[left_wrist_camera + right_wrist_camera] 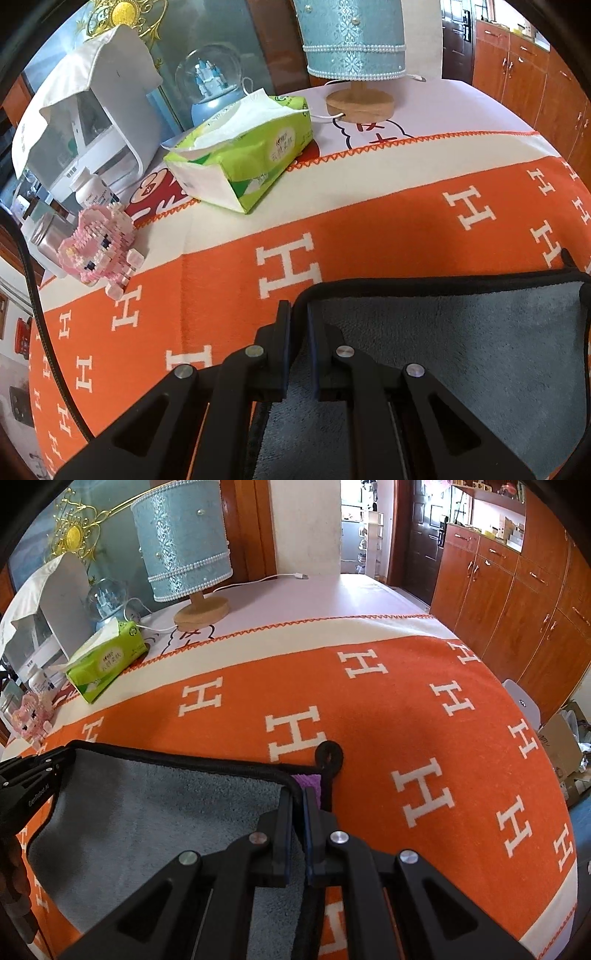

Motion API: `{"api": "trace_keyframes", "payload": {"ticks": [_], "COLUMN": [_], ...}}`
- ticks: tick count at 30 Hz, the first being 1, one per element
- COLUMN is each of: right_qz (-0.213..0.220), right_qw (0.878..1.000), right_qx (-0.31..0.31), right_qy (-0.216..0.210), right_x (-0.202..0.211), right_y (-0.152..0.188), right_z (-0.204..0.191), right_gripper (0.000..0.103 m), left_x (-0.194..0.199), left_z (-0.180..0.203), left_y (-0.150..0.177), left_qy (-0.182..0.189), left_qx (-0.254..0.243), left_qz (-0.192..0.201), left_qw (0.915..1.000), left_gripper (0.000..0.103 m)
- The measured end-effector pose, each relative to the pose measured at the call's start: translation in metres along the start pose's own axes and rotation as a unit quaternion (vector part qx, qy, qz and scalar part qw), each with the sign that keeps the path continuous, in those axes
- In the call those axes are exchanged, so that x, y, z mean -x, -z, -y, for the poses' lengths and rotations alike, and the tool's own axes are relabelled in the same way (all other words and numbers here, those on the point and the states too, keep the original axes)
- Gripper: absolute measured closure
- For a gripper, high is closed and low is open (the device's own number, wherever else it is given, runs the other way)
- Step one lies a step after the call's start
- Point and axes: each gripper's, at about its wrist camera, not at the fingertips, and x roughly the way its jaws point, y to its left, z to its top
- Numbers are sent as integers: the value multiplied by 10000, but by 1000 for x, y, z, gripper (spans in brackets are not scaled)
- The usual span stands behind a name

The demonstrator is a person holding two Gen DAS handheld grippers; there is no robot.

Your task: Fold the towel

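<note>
A grey towel (461, 354) with a black hem lies on the orange blanket (369, 229); it also shows in the right wrist view (155, 812). My left gripper (298, 314) is shut on the towel's far left corner. My right gripper (298, 797) is shut on the far right corner, where a purple underside (308, 781) and a black hanging loop (330, 755) show. The left gripper also shows at the left edge of the right wrist view (37, 771). The towel's near part is hidden behind the grippers.
A green tissue pack (243, 155), a pink brick figure (99, 247), a white bottle (92, 188), a snow globe (210, 81), a white appliance (92, 103) and a blue lamp (354, 40) stand at the back left. Wooden cabinets (517, 602) line the right.
</note>
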Motion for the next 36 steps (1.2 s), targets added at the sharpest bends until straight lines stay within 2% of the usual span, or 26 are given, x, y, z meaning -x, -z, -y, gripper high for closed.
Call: {"api": "trace_keyframes", "payload": {"ticks": [4, 6, 8, 13, 16, 19, 33, 36], "right_qz": [-28, -25, -8, 287, 424, 419, 487, 447], "right_qw": [9999, 9996, 9990, 9990, 9984, 9984, 9974, 9977], "right_qx": [12, 97, 184, 235, 315, 358, 524, 495], "right_qy": [131, 261, 403, 253, 224, 133, -76, -130], "right_x": [-4, -4, -3, 17, 30, 38, 77, 84], "right_y": [1, 1, 1, -2, -3, -2, 21, 27], "right_z": [-1, -3, -6, -10, -17, -23, -46, -47], "right_gripper": [97, 90, 86, 63, 61, 61, 61, 58], "left_x": [-3, -4, -5, 9, 27, 44, 88, 96], "left_z": [3, 4, 3, -1, -1, 0, -11, -15], "left_y": [1, 2, 2, 2, 3, 6, 38, 48], "left_qy": [-58, -115, -173, -187, -137, 12, 488, 618], "left_qx": [0, 9, 54, 188, 207, 252, 705, 826], "left_qz": [-6, -7, -25, 115, 330, 422, 289, 241], "left_qw": [10000, 9999, 9998, 9996, 9991, 9988, 9959, 9944], "left_gripper": [94, 91, 78, 30, 17, 12, 10, 10]}}
